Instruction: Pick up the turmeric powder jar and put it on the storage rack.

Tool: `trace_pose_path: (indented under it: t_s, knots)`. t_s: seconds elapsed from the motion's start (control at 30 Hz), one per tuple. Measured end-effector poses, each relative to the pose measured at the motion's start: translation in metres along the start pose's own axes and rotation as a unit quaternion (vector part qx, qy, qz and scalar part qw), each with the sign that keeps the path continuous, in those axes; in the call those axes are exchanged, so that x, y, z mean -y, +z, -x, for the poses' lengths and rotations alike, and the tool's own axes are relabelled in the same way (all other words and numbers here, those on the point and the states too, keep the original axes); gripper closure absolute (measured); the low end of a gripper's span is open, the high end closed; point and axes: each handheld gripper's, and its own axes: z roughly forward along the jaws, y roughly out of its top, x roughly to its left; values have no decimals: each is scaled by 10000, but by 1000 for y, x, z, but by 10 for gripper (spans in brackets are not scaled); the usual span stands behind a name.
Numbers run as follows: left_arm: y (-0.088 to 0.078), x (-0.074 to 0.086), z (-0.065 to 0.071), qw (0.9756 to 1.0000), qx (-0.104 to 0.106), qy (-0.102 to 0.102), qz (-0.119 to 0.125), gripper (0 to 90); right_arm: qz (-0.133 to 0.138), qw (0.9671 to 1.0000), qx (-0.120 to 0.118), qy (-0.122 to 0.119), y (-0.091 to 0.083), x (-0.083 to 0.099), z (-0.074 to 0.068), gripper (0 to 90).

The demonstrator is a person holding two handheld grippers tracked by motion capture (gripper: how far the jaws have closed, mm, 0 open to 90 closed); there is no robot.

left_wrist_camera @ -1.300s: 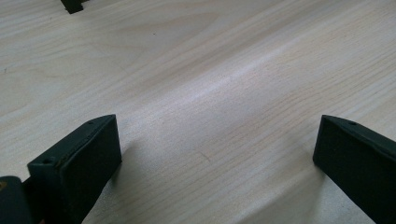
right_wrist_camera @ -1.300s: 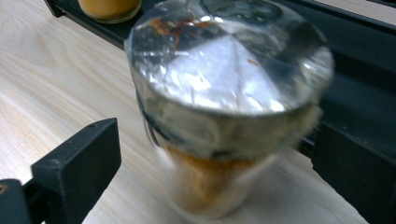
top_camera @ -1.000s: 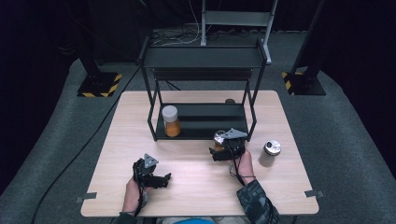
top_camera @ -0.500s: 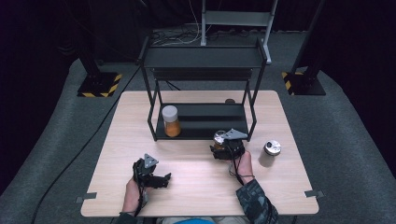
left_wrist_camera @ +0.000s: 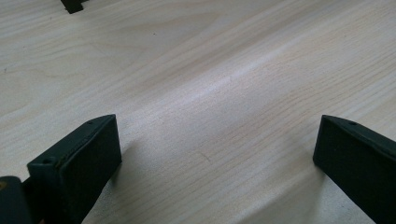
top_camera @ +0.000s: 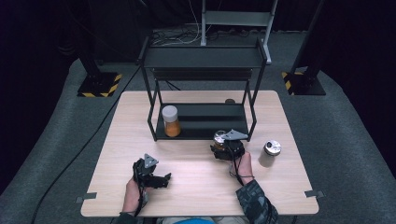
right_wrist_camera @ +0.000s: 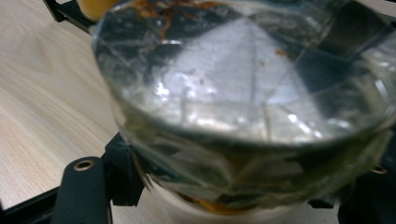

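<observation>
A jar [top_camera: 219,136] with a clear faceted lid stands on the table just in front of the black shelf's lower tier. My right gripper [top_camera: 221,143] is shut on it, and its jaws have just been closing with the jar between them. In the right gripper view the jar [right_wrist_camera: 243,93] looms large, with orange contents at its base and a black jaw on either side. My left gripper [top_camera: 161,179] rests low over the table near the front left. Its fingers [left_wrist_camera: 79,163] stand wide apart, open over bare wood.
A black two-tier shelf [top_camera: 203,58] stands at the table's back centre. An orange-filled jar [top_camera: 171,121] with a white lid sits on its lower tier. A silver-lidded jar [top_camera: 270,153] stands right of my right hand. The wooden table [top_camera: 196,186] has dark floor around it.
My right gripper has shifted slightly at the jar in front of the shelf. The left gripper has stayed where it was.
</observation>
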Motion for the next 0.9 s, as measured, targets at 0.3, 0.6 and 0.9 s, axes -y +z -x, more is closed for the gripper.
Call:
trace_pose_path:
  t_s: [0.3, 0.6, 0.9]
  knots:
    - [1, -1, 0, 10000, 10, 9, 4, 3, 38, 10000, 63, 5, -1, 2, -2, 307]
    - [1, -1, 0, 10000, 9, 13, 6, 3, 117, 9999, 49, -22, -4, 3, -4, 307]
    - [1, -1, 0, 10000, 8, 16, 4, 3, 151, 9998, -13, -99, -6, 0, -7, 307]
